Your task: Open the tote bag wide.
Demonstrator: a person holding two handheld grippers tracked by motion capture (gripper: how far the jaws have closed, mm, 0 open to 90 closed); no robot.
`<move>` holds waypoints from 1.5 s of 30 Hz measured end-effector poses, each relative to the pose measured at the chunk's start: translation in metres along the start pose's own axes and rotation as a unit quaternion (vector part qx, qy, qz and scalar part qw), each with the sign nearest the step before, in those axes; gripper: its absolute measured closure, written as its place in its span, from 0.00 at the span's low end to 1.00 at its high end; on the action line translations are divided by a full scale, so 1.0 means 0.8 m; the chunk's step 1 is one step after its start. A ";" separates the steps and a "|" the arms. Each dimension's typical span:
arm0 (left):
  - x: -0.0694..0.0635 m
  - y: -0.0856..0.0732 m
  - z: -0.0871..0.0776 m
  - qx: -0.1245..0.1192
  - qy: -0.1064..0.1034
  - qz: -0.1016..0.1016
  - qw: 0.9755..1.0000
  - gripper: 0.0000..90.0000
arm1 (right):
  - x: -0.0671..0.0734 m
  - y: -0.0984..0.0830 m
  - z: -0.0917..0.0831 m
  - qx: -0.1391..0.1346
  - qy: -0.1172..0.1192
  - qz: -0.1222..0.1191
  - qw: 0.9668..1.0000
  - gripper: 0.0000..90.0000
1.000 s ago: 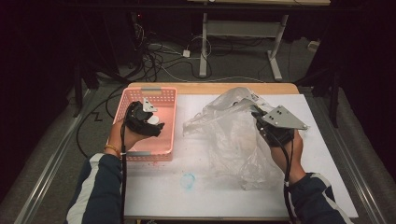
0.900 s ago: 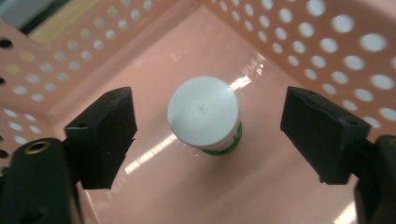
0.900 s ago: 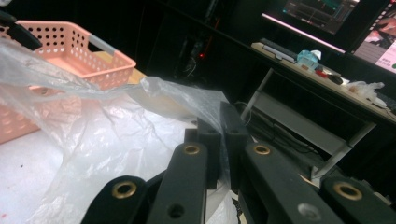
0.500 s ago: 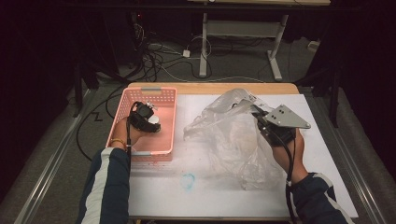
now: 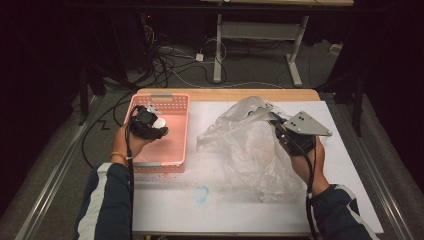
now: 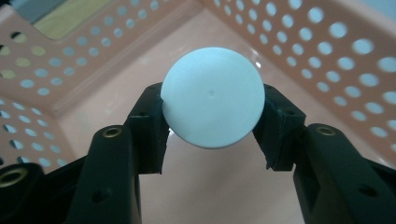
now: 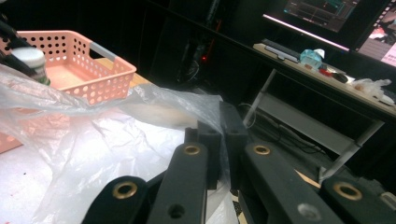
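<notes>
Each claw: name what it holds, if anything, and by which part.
The left claw grips a white round-topped object by its opposite sides, over the pink basket. The right claw pinches the clear plastic bag at its upper edge.

A white-topped table (image 5: 345, 195) with a wooden far edge carries a pink perforated basket (image 5: 176, 145) at its left and a crumpled clear plastic bag (image 5: 245, 150) near the middle. A small bluish mark (image 5: 202, 193), perhaps a stain, lies toward the front.

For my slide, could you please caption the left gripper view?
Left gripper clamps a round white cap between its black pads, above the floor of a perforated pink basket.
</notes>
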State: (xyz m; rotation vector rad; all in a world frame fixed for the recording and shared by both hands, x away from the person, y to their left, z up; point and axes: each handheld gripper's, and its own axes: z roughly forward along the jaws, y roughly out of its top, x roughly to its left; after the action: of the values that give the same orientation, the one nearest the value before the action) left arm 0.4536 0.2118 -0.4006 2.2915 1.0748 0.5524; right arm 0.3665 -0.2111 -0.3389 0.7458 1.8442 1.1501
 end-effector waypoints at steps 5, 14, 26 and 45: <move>-0.015 -0.006 -0.016 -0.038 0.012 0.010 0.999 0.54 | 0.001 -0.002 0.002 -0.001 0.000 0.005 1.000 1.00; -0.046 -0.017 -0.054 -0.124 0.016 0.028 0.992 0.54 | -0.004 -0.006 0.002 -0.012 0.008 0.025 1.000 1.00; -0.166 -0.040 -0.133 -0.189 -0.026 0.135 0.972 0.54 | 0.001 -0.008 -0.002 -0.043 -0.010 0.023 0.999 1.00; -0.304 0.006 -0.014 -0.131 -0.098 0.217 0.962 0.54 | 0.012 -0.002 -0.004 -0.039 0.007 0.015 0.999 1.00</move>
State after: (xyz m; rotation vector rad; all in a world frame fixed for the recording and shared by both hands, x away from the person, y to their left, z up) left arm 0.3050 0.0202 -0.4213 2.2863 0.3737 0.5789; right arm 0.3587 -0.2054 -0.3428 0.7245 1.7949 1.2414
